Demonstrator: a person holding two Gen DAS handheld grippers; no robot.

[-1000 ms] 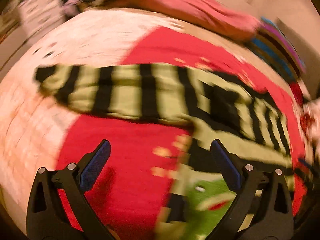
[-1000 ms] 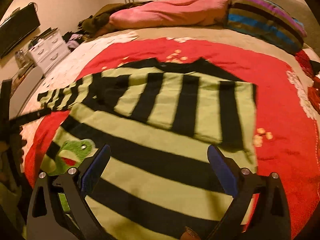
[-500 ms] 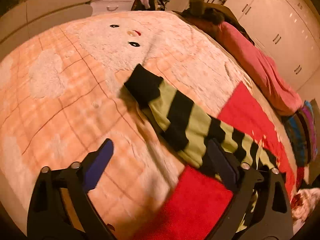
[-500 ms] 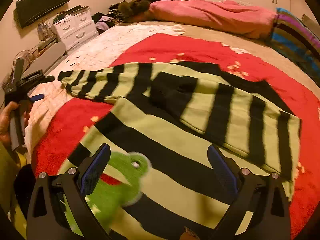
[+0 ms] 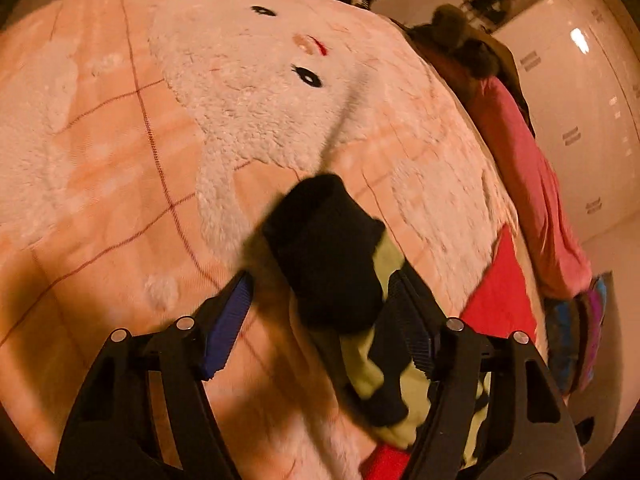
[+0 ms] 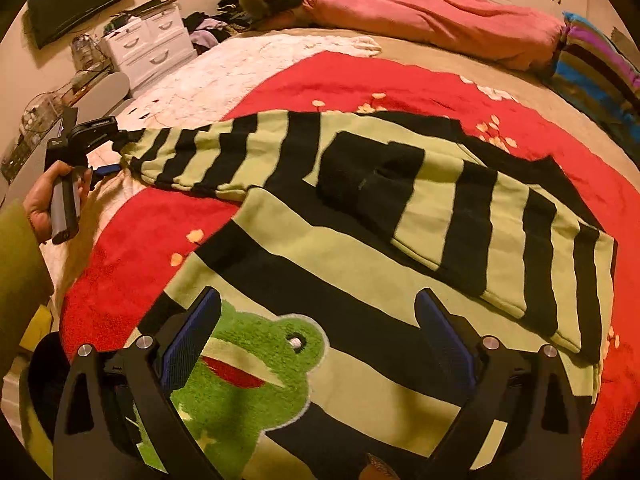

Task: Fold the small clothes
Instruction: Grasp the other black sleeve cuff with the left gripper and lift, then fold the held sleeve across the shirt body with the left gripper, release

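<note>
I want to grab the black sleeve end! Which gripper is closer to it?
Left. The left gripper has the black sleeve cuff between its open fingers; the right gripper hovers over the frog patch, well away.

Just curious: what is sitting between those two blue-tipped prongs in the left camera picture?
The black cuff of the striped sleeve lies between the open left tongs, in the left wrist view.

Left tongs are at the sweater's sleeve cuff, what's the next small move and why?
Probably close the left tongs on the black cuff: it sits between the open jaws, ungripped, and the sleeve lies stretched outward, not yet folded over the sweater.
</note>
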